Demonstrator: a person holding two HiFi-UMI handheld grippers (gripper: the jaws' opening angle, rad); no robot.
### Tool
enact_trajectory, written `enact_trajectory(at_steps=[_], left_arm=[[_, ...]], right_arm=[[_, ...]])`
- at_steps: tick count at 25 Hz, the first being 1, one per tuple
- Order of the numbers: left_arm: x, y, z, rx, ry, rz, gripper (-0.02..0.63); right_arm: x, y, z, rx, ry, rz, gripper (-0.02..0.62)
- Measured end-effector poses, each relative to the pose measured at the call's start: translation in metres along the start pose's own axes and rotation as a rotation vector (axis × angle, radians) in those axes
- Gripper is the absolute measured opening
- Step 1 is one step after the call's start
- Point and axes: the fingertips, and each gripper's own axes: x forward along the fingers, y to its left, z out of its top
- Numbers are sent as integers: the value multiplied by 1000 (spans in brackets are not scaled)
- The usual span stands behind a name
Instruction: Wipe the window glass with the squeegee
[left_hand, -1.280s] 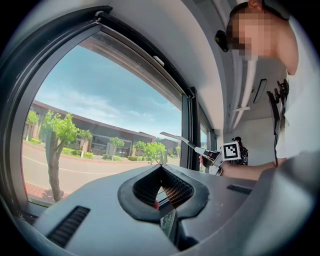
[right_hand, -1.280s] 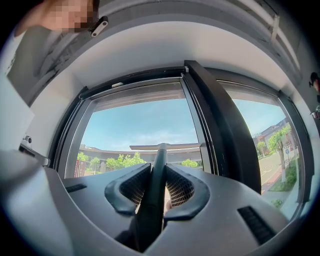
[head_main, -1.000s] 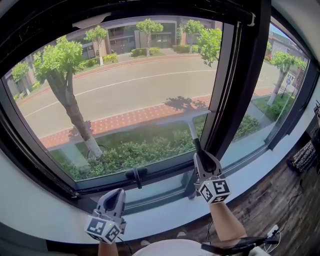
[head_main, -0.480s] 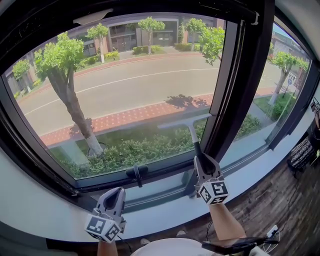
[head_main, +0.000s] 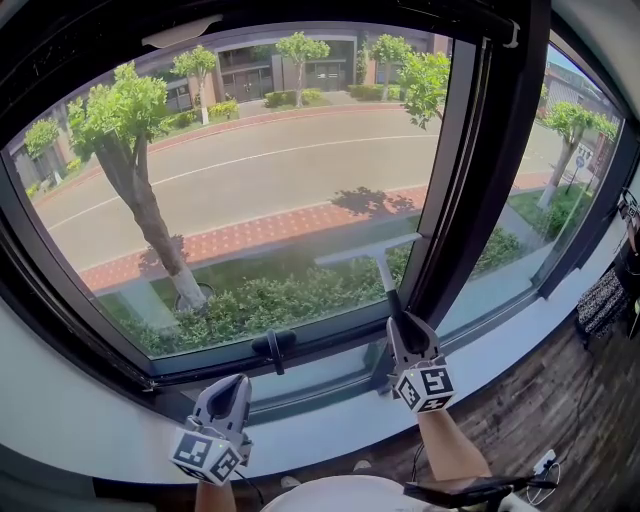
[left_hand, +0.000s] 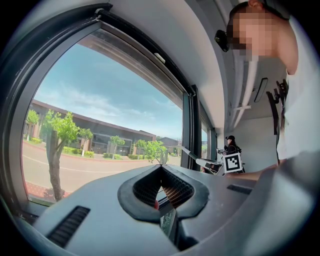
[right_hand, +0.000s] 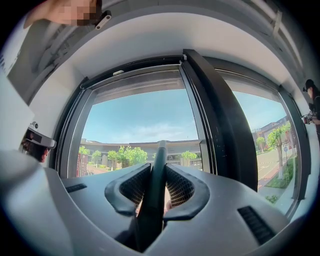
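The right tongs (head_main: 398, 322) are held up in front of the window. The person's forearm (head_main: 452, 448) rises from the bottom edge of the head view, and the marker cube faces back toward them. The jaws are clamped on the dark handle of the squeegee (head_main: 368, 249), which runs straight up between the two pads and out past their tips.

The pale blade lies against the window glass (head_main: 250, 170) in the pane's lower right corner. It is slightly tilted, with its right end the higher one. That end sits just beside the thick dark upright post (head_main: 482, 180) that divides this pane from the next one to the right.

The left tongs (head_main: 236, 385) hang low and to the left, in front of the white sill (head_main: 90, 420). They point up at the bottom rail of the frame, well apart from the squeegee. Their jaws are drawn together at the tips and closed on themselves.

A black window handle (head_main: 272, 347) sticks out from the bottom rail, between the two tongs and below the left end of the blade. Through the glass I can see a tree (head_main: 125, 130), a hedge (head_main: 290, 300), a brick path and a road. Dark wooden floor (head_main: 560, 400) shows at the lower right. In the left gripper view, another person in a dark cap (left_hand: 230, 145) stands further along the room, past the post.
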Motion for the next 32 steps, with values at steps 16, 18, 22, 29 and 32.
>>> enact_trajectory(at_steps=[16,18,22,29,32], left_arm=[[1,1,-6,-5,17,11,18],[1,2,-7,-5,16,11,18],[0,-1,-9,-6,23,11,18],[0,0,-10,-8,33,10,18],[-1,1,-11,-8,35,11,18]], right_arm=[[-9,1,-39,10,72,2,100],[-10,0,-44,13,80,2,100],[-13,-1,-50,19,88,1,100],[-15,0,-64,25,118,-1,100],[-17,0,-75,27,141,-2,100]])
